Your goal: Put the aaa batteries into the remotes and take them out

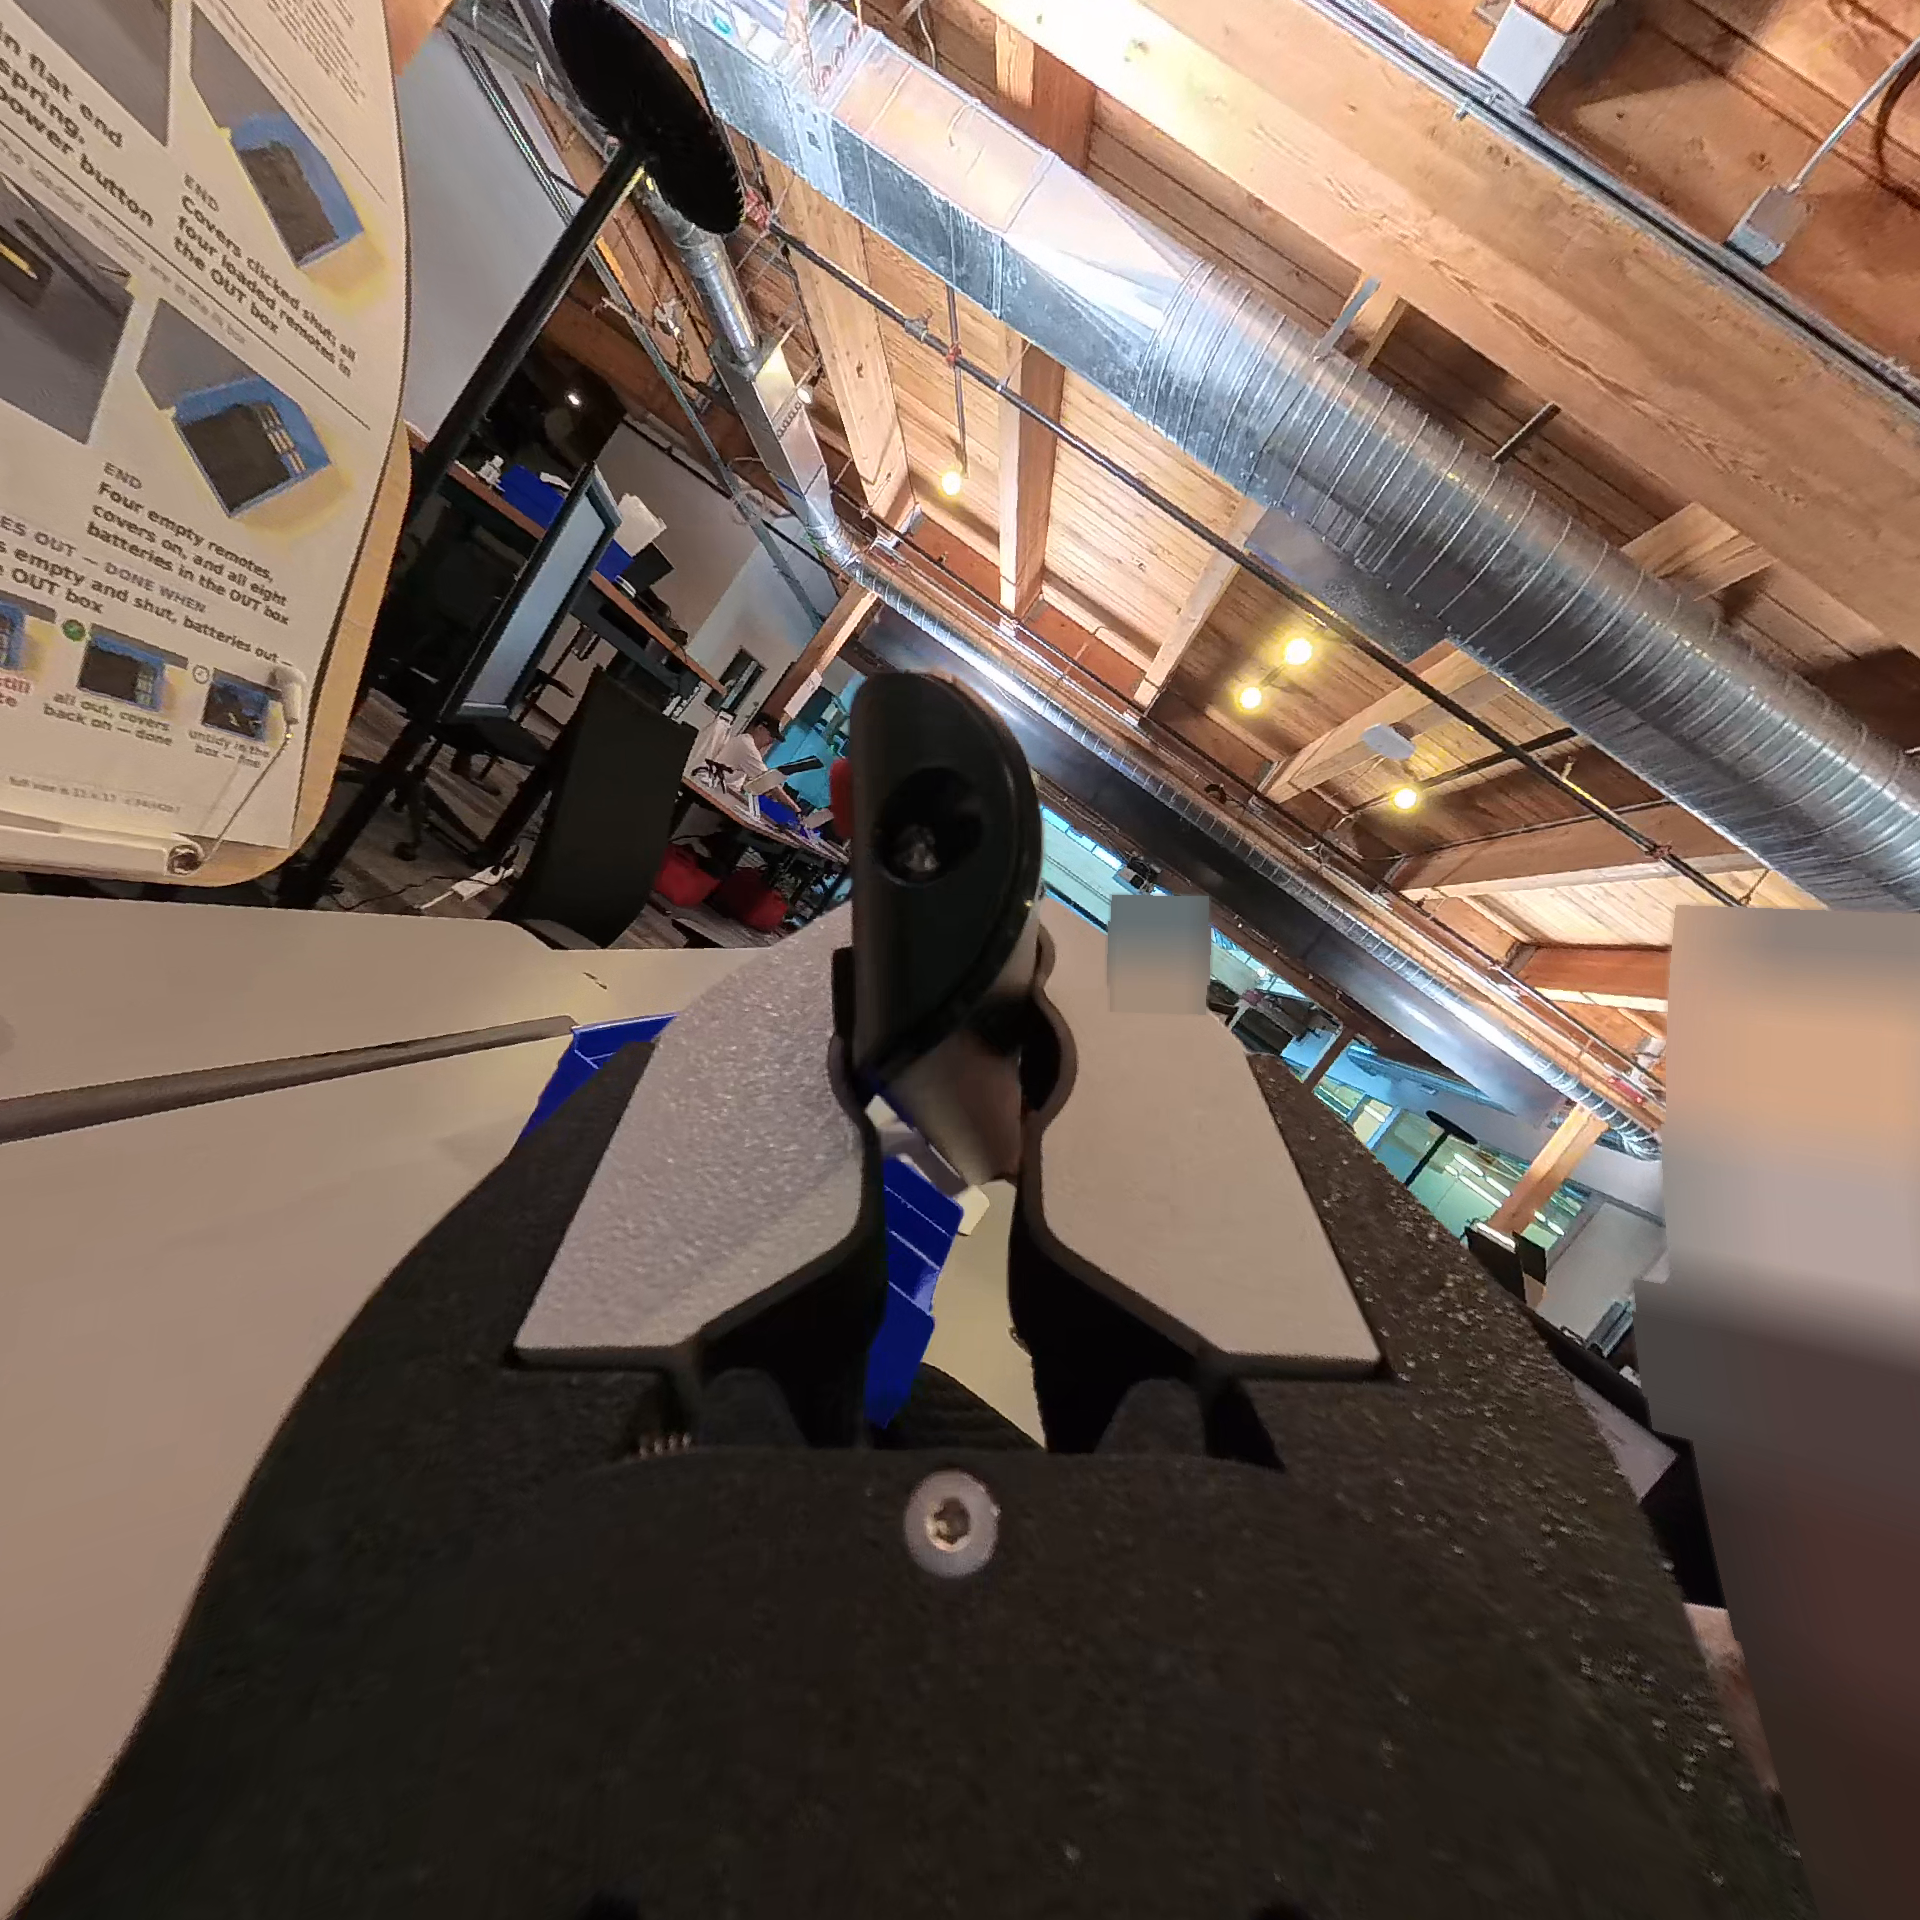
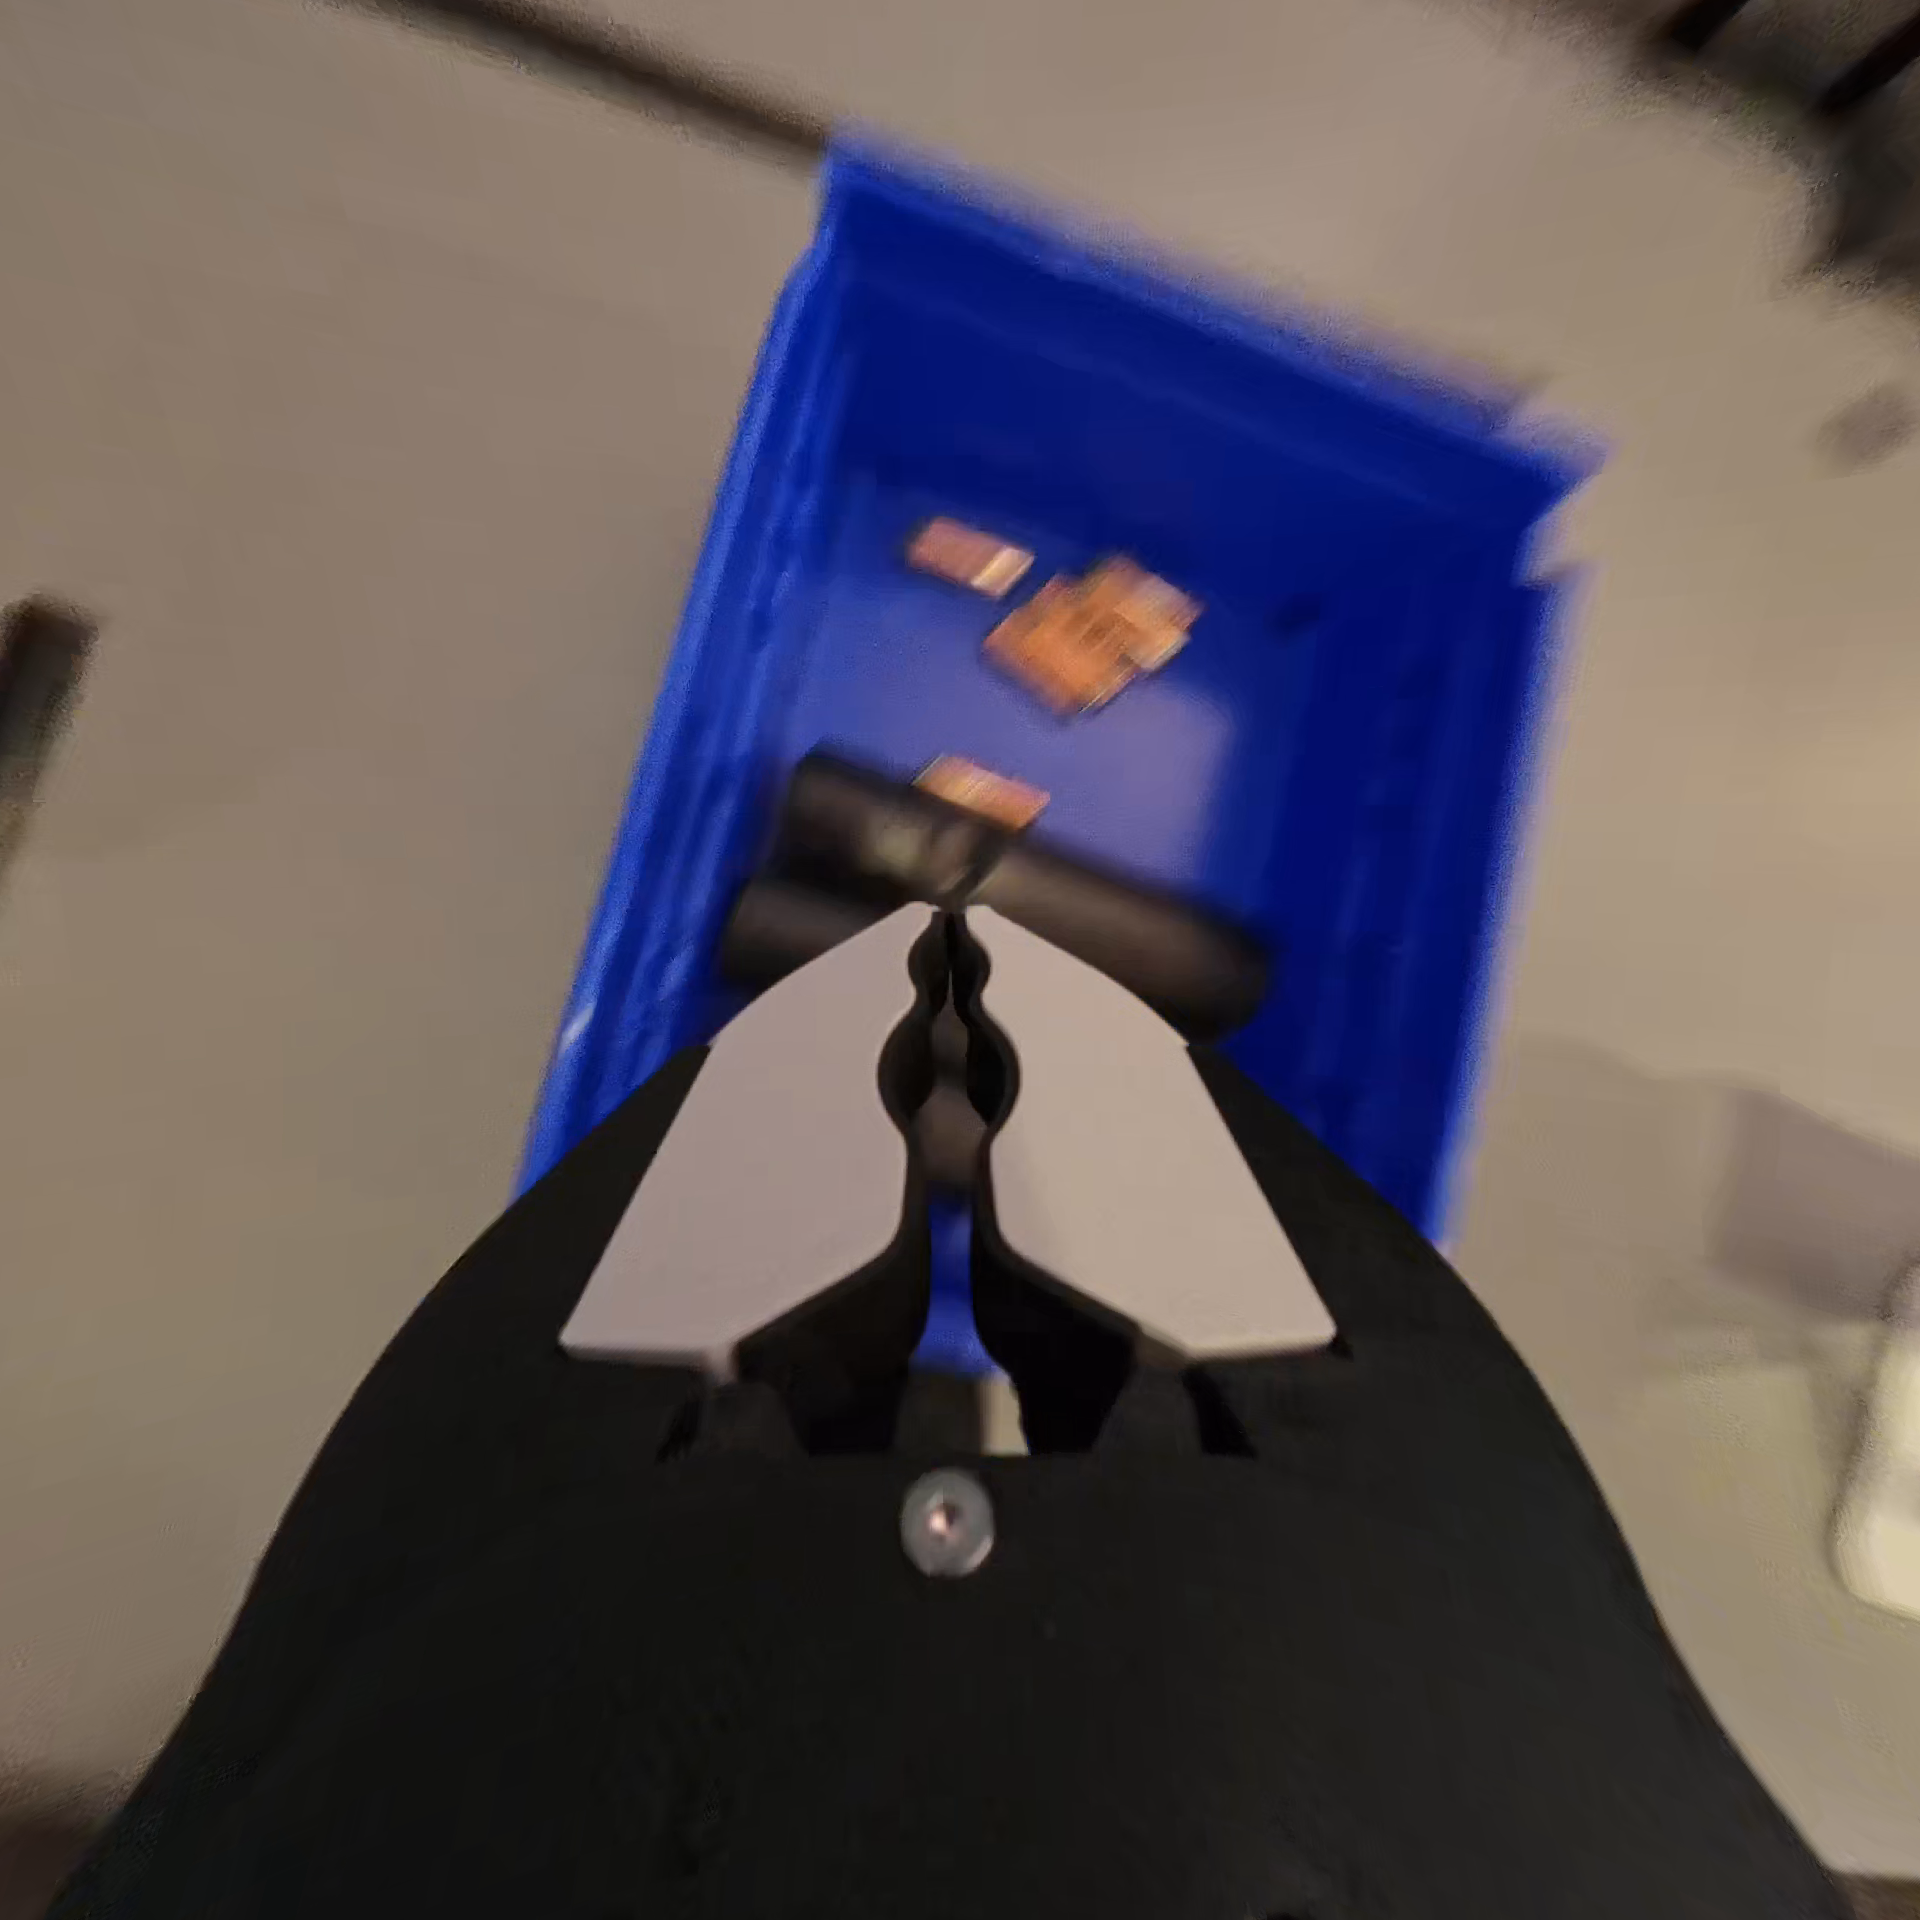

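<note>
A: My left gripper (image 1: 940, 1039) is clamped on one black remote (image 1: 940, 821), end sticking up past the tips, tilted. Something pale sits between the remote and the fingers; can't tell what it is.

B: And your right?

A: Right gripper (image 2: 948, 914) has its tips pinched together, at most a sliver of gap, poised above the blue bin (image 2: 1382, 831). Whether it grips anything I can't tell; the frame is badly blurred.

B: Counts?

A: In the right wrist view: one blue bin on the grey table (image 2: 364, 623), one long black remote in the bin (image 2: 1122, 935) just past my tips, maybe a second dark piece stacked on it, too smeared to say. Copper-coloured batteries (image 2: 1091, 634): one small one at the back, a cluster in the middle I can't split, one against the dark piece near my tips. So three patches, exact battery count unclear.

B: What does left show that right doesn't?

A: The held remote, an instruction poster (image 1: 177, 416) at upper left, the wood-beam ceiling with a silver duct (image 1: 1455, 499), four lit lamps, distant desks. Only a slice of blue bin (image 1: 914, 1247) between the fingers.

B: And right only?

A: The bin's inside with batteries and remote, plus a white object (image 2: 1881, 1496) at the right edge.
</note>
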Motion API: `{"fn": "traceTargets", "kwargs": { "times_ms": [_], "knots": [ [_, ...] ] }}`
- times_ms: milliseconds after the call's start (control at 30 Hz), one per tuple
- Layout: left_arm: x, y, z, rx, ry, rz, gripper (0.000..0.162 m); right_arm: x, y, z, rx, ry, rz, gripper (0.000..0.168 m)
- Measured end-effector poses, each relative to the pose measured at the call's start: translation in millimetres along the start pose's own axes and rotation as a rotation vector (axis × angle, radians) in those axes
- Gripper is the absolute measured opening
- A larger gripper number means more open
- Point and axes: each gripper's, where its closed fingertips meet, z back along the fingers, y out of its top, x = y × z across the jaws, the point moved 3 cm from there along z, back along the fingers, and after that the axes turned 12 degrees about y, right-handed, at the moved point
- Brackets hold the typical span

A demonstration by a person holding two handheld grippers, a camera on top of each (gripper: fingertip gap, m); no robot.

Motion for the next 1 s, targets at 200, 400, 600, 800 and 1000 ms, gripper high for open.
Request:
{"fn": "traceTargets", "kwargs": {
  "times_ms": [200, 400, 600, 800, 1000],
  "knots": [
    [-0.1, 2.9, 2.4, 0.009, -0.002, 0.003, 0.023, -13.7, 57.3, 1.5, 0.236, -0.141, 0.212, 0.002],
    [3.1, 10.6, 7.6, 0.031, -0.008, -0.01, 0.023, -4.3, -13.9, -24.3, -0.154, 0.062, 0.056, 0.002],
    [1.1, 13.2, 9.6, 0.04, -0.008, 0.005, 0.023, 5.0, 40.3, 3.9, 0.168, -0.19, 0.132, 0.002],
    [-4.6, 8.8, 5.3, 0.058, 0.066, -0.057, 0.023, -43.9, 42.9, 29.2, 0.295, 0.036, 0.283, 0.002],
    [-38.4, 2.7, 2.6, 0.071, 0.153, 0.077, 0.023, -151.3, 115.1, 49.9, 0.892, 0.645, 0.289, 0.004]
  ]
}}
